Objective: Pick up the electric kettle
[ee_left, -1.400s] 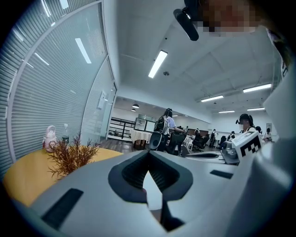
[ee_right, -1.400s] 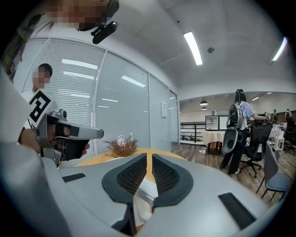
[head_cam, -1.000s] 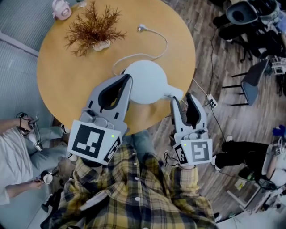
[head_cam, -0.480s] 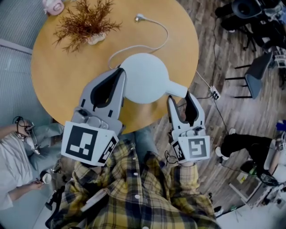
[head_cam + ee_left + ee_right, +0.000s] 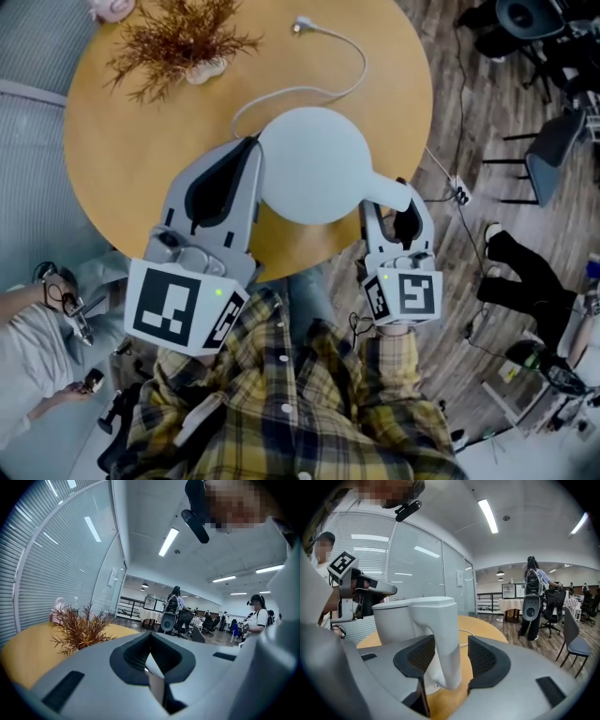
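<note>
While the electric kettle (image 5: pixel 314 164) stands on the round surface (image 5: pixel 122 178) near its front edge, the right gripper (image 5: pixel 394 211) has just been opening its fingers. They are now spread either side of the handle (image 5: pixel 443 634), not pressing it. The left gripper (image 5: pixel 249 150), fingers together and empty, sits just beside the body. I'd call this the grasping step: close firmly on the handle, then lift.

electric kettle (image 5: pixel 314 164): pale grey-white | surface (image 5: pixel 122 141): orange-tan | dried plant (image 5: pixel 178 42): rusty brown | shirt (image 5: pixel 281 403): yellow-and-dark plaid | floor (image 5: pixel 459 281): grey-brown wood grain
</note>
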`<state>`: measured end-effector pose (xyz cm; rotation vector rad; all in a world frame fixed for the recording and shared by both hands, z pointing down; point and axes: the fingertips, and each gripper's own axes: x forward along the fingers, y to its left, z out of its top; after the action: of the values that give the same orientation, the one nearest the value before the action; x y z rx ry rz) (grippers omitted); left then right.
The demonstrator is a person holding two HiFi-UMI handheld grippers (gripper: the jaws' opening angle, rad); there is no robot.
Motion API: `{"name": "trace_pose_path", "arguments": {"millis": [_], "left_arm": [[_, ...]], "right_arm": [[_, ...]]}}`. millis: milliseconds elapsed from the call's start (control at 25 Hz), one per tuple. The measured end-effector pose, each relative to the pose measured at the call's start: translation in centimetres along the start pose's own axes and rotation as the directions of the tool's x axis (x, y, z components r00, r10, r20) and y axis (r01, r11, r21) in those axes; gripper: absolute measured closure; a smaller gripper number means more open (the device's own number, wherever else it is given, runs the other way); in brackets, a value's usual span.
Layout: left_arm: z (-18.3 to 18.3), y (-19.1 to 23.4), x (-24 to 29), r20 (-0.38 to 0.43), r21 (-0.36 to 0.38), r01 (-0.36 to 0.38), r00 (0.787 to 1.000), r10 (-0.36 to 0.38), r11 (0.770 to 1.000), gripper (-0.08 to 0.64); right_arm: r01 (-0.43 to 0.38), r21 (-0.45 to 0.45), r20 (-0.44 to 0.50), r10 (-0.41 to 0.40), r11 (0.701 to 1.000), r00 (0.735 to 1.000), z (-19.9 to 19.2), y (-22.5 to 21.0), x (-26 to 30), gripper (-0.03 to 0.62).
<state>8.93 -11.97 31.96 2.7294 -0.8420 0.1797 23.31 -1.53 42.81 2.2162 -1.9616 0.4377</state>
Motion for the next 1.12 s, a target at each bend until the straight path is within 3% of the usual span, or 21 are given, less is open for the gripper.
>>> {"name": "trace_pose_path", "arguments": {"millis": [200, 600, 880, 1120], "left_arm": [[0.0, 0.6, 0.1, 0.002, -0.006, -0.008, 1.000, 0.008, 1.000, 0.557], [-0.8, 1.3, 0.5, -0.003, -0.013, -0.015, 1.000, 0.015, 1.000, 0.557], [-0.8, 1.4, 0.4, -0.004, -0.016, -0.021, 1.000, 0.021, 1.000, 0.557], [-0.6, 1.6, 0.1, 0.001, -0.018, -0.030, 1.000, 0.030, 0.999, 0.557]], "right_arm": [[0.035, 0.013, 0.011, -0.035, 0.999, 0.999, -0.1, -0.8, 1.2, 0.371], [0.026, 0.019, 0.046, -0.027, 0.999, 0.999, -0.2, -1.0, 3.1, 0.379], [0.051, -0.018, 0.087, -0.049, 0.999, 0.995, 0.5, -0.4, 3.3, 0.488], [0.065, -0.029, 0.083, -0.062, 0.997, 0.995, 0.7, -0.5, 3.5, 0.511]]}}
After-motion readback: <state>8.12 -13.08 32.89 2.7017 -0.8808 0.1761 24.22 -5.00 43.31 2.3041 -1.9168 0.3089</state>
